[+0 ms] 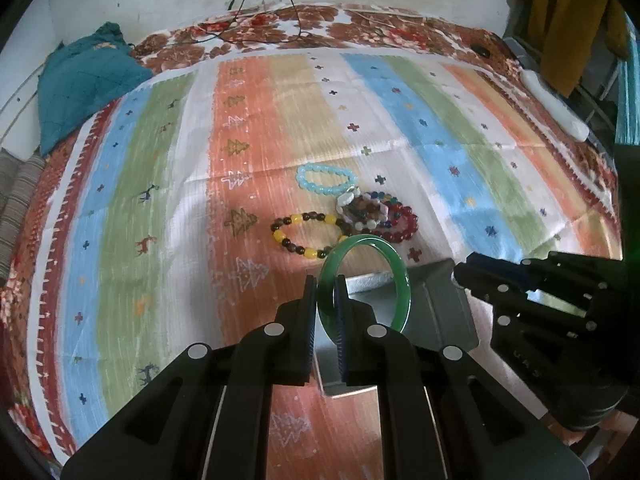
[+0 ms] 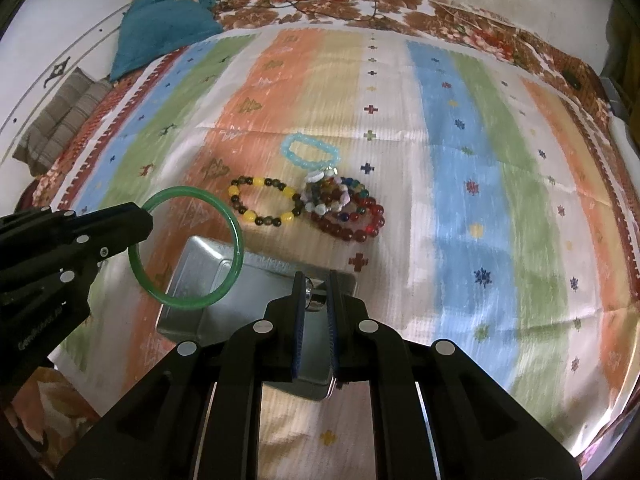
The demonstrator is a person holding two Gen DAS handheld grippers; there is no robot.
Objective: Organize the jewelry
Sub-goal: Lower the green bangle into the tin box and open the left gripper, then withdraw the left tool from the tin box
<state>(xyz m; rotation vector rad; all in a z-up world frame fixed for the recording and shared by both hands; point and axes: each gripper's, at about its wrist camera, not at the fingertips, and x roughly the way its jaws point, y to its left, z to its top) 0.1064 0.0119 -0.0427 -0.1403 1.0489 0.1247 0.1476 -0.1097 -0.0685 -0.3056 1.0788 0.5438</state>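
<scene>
My left gripper point(image 1: 325, 280) is shut on a green bangle point(image 1: 402, 280) and holds it upright in the air over a grey metal tin point(image 1: 436, 300). In the right wrist view the bangle point(image 2: 236, 240) hangs over the tin's point(image 2: 208, 264) left part. My right gripper point(image 2: 316, 280) is shut on the tin's lid knob point(image 2: 312, 298). Beyond the tin lie a yellow-and-brown bead bracelet point(image 2: 264, 200), a light blue bead bracelet point(image 2: 310, 152), a red bead bracelet point(image 2: 352, 224) and a heap of mixed bead bracelets point(image 2: 332, 194).
The striped cloth point(image 2: 460, 140) covers a flowered bedspread point(image 2: 360, 4). A teal cushion point(image 2: 160, 20) and a striped brown roll point(image 2: 60, 120) lie at the far left. Cables point(image 1: 260, 0) hang at the back wall. A white object point(image 1: 556, 100) lies at the right edge.
</scene>
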